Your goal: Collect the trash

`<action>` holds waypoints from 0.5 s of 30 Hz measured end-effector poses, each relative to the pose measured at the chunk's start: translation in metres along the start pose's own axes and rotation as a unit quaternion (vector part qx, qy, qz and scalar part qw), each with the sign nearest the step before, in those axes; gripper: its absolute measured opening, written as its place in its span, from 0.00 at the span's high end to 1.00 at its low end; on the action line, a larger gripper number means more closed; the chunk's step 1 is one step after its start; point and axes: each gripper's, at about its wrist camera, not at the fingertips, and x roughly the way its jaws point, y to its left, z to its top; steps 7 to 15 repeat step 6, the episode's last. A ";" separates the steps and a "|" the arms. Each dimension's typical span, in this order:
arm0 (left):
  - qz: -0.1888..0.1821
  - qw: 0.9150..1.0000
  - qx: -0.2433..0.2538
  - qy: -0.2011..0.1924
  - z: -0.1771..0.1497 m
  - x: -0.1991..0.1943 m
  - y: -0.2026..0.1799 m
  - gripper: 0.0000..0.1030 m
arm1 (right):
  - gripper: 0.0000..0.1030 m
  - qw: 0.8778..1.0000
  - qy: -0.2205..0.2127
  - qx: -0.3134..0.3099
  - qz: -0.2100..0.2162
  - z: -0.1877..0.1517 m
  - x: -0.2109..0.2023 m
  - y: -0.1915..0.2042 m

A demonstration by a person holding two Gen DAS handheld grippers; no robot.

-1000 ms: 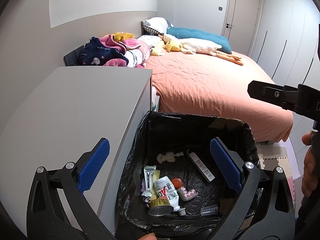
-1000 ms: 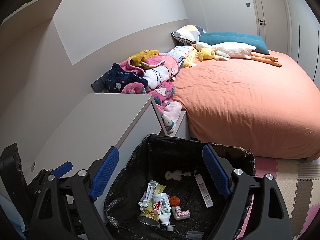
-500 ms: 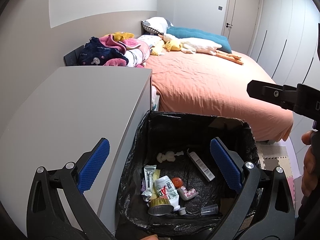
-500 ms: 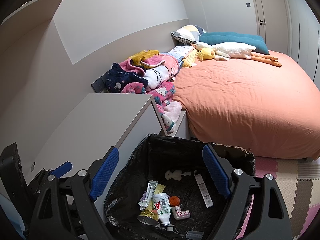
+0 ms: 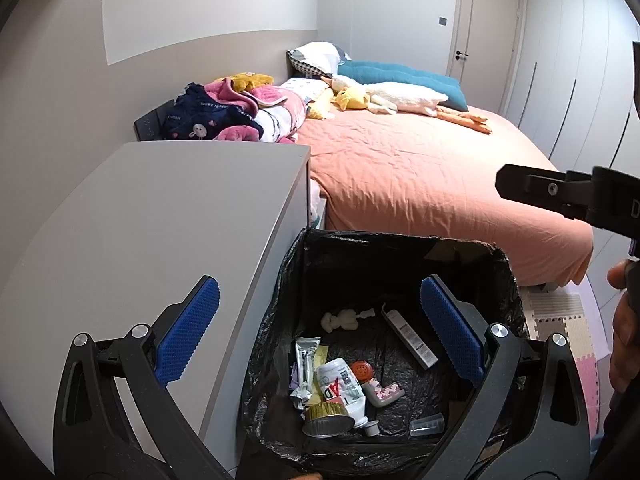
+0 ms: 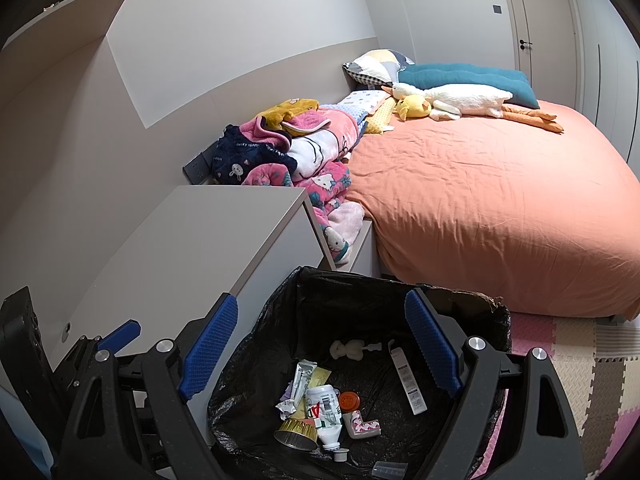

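Observation:
A box lined with a black trash bag [image 5: 400, 248] [image 6: 360, 280] stands on the floor beside a white cabinet. Inside lie several pieces of trash: a white bottle [image 5: 340, 384] [image 6: 324, 408], a foil cup [image 5: 326, 420] [image 6: 294, 434], a white tube [image 5: 408, 336] [image 6: 408, 380], wrappers and a clear cup [image 5: 426, 426]. My left gripper [image 5: 320, 328] hovers over the box, open and empty. My right gripper [image 6: 320, 344] is also open and empty above the box. Its black body [image 5: 568, 196] shows at the right of the left wrist view.
The white cabinet [image 5: 160, 220] [image 6: 200, 240] stands left of the box. A bed with an orange cover [image 5: 420, 176] [image 6: 500, 200] lies behind, with folded blankets [image 6: 300, 152], pillows and plush toys. Foam floor mats [image 6: 580, 380] lie at the right.

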 end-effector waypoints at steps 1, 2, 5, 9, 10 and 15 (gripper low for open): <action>-0.001 1.000 -0.003 0.005 0.000 0.001 0.001 0.06 | 0.17 1.000 0.000 0.000 0.000 0.000 0.000 0.000; -0.005 1.000 -0.005 0.011 0.000 0.003 0.001 0.06 | 0.17 1.000 0.000 0.000 0.000 0.001 0.000 0.000; -0.006 1.000 -0.007 0.018 0.000 0.005 0.001 0.06 | 0.17 1.000 0.000 -0.001 -0.001 0.001 0.000 0.001; -0.006 1.000 -0.006 0.019 -0.001 0.005 0.001 0.06 | 0.17 1.000 0.000 -0.001 -0.001 0.000 0.000 0.001; -0.006 1.000 -0.006 0.019 -0.001 0.005 0.001 0.06 | 0.17 1.000 0.000 -0.001 -0.001 0.000 0.000 0.001; -0.006 1.000 -0.006 0.019 -0.001 0.005 0.001 0.06 | 0.17 1.000 0.000 -0.001 -0.001 0.000 0.000 0.001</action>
